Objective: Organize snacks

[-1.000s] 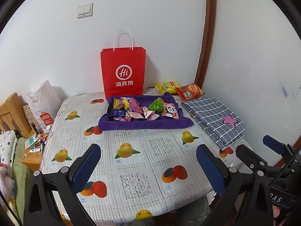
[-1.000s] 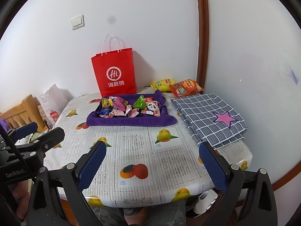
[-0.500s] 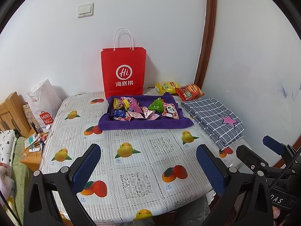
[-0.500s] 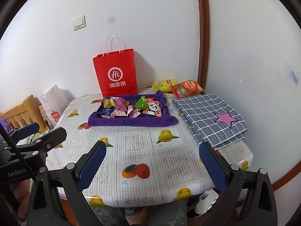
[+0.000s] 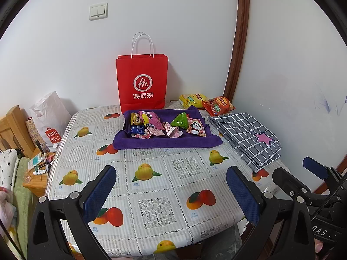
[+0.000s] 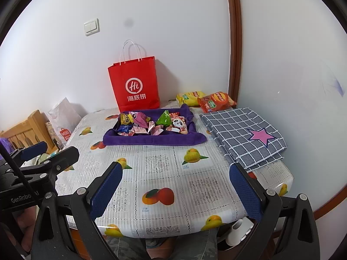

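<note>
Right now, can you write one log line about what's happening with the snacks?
stage: start | left gripper: open, empty | right gripper: open, empty | snacks: piled on purple towel | chip bags: behind it

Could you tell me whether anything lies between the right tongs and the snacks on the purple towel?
Nothing visible does. The right tongs are open over the near table edge, and only bare tablecloth lies between them and the snacks on the purple towel. The checked cloth sits off to the right.
</note>
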Demonstrator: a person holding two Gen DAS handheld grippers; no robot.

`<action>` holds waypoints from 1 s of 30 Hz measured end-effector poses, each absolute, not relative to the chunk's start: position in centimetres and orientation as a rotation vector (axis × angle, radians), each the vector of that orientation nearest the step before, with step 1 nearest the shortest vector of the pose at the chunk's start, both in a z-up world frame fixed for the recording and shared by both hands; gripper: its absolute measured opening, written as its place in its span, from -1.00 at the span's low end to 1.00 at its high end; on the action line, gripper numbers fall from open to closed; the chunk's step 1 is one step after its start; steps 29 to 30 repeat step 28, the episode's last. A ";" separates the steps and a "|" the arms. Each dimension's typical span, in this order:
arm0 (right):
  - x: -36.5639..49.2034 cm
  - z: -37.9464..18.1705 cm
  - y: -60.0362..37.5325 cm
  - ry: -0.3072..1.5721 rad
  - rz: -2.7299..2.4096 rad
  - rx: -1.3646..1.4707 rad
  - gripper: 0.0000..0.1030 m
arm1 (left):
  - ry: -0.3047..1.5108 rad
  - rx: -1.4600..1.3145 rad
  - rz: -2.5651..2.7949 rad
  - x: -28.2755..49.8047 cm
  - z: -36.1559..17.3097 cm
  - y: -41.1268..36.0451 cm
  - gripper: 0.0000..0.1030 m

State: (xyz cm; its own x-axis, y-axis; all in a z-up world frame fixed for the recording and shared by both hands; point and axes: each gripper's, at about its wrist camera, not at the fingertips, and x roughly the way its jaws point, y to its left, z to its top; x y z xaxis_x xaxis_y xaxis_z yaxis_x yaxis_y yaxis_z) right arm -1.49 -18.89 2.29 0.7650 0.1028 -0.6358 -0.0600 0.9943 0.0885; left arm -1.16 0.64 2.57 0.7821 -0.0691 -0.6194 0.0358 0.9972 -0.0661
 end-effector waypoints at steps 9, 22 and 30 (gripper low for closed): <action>-1.6 2.4 -18.9 0.692 0.088 0.067 0.91 | 0.671 -0.050 -0.057 -1.1 2.6 0.7 0.99; -1.7 2.5 -19.0 0.685 0.094 0.062 0.91 | 0.670 -0.054 -0.062 -0.8 2.4 0.9 0.99; -0.7 1.9 -18.3 0.687 0.110 0.054 0.91 | 0.676 -0.074 -0.065 0.4 1.8 1.8 0.99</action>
